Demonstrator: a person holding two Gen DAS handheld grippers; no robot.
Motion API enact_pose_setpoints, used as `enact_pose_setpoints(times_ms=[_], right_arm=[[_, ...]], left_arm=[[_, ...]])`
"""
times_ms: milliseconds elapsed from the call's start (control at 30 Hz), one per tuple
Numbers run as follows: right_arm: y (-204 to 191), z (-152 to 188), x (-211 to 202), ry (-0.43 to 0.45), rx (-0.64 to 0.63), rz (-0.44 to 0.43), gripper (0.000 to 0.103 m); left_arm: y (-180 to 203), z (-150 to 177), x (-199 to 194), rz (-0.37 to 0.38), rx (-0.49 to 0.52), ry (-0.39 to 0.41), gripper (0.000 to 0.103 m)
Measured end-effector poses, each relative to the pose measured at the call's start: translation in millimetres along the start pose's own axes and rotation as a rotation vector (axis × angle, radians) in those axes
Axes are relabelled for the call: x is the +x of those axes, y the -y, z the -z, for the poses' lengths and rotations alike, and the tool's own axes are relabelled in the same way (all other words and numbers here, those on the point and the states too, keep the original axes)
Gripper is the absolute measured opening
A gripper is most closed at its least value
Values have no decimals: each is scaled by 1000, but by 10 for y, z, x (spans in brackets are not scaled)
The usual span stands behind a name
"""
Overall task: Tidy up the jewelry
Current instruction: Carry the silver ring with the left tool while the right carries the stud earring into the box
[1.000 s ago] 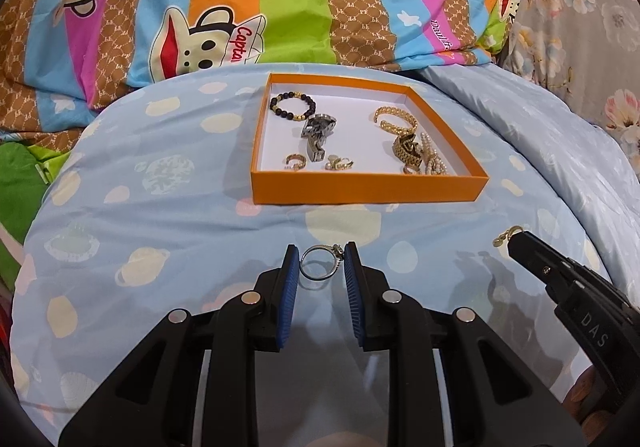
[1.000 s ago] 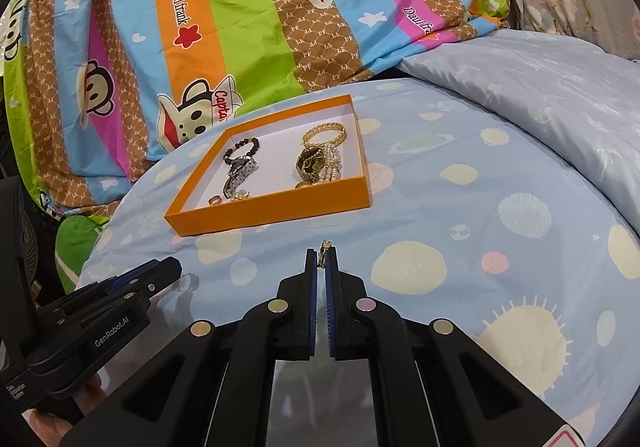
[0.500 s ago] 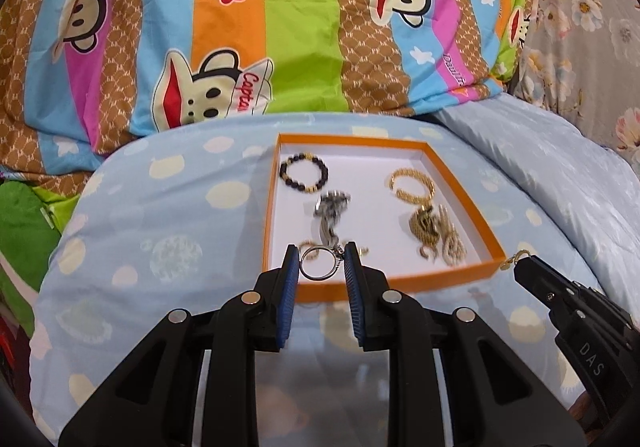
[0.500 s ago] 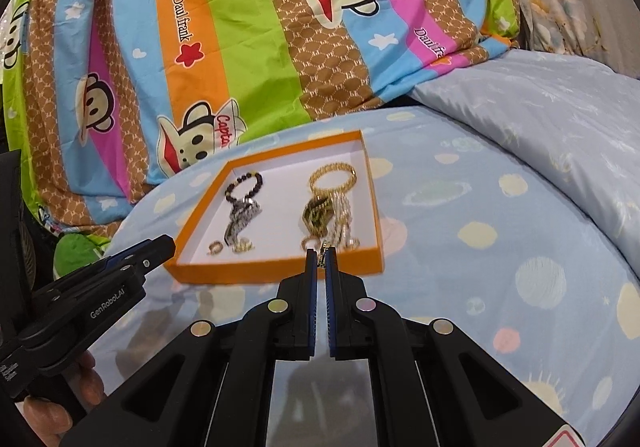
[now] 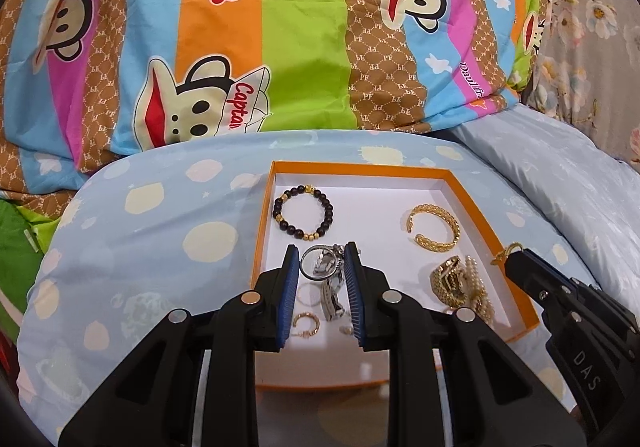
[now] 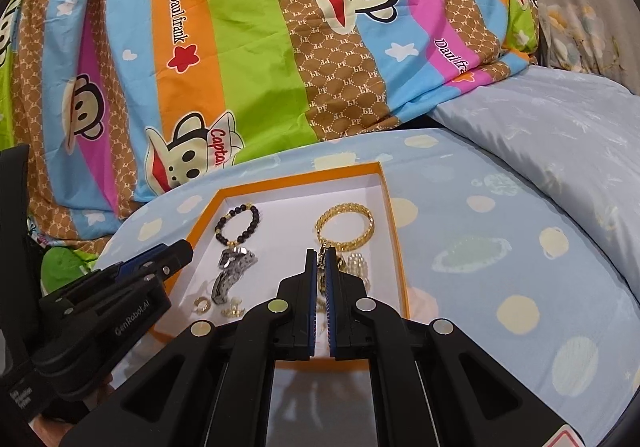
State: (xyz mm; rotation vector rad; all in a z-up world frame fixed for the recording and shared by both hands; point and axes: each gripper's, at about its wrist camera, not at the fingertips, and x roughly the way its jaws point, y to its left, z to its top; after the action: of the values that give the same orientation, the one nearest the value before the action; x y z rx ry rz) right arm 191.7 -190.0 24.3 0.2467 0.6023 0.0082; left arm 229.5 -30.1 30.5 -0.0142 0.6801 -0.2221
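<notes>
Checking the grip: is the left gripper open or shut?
Shut on the silver ring: the left gripper pinches it between its blue pads above the orange tray.

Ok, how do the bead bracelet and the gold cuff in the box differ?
The bead bracelet is dark beads with gold spacers; the gold cuff is all woven gold. The bead bracelet is a closed loop; the gold cuff is open-ended. Both lie flat in the orange box.

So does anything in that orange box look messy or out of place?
Mostly tidy. The beaded bracelet and gold bangle lie apart in the orange box, but the gold chains sit in a tangled heap, and the silver watch lies crooked.
</notes>
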Motion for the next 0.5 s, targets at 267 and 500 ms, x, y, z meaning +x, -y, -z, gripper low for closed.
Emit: enact_pose_setpoints(times_ms=[267, 500], right_arm=[[-96, -81, 198, 3, -26, -13, 4], [-114, -66, 259, 1, -37, -9, 4]], left_arm=[[-13, -67, 135, -8, 9, 18, 22], [-21, -40, 222, -18, 23, 9, 22]])
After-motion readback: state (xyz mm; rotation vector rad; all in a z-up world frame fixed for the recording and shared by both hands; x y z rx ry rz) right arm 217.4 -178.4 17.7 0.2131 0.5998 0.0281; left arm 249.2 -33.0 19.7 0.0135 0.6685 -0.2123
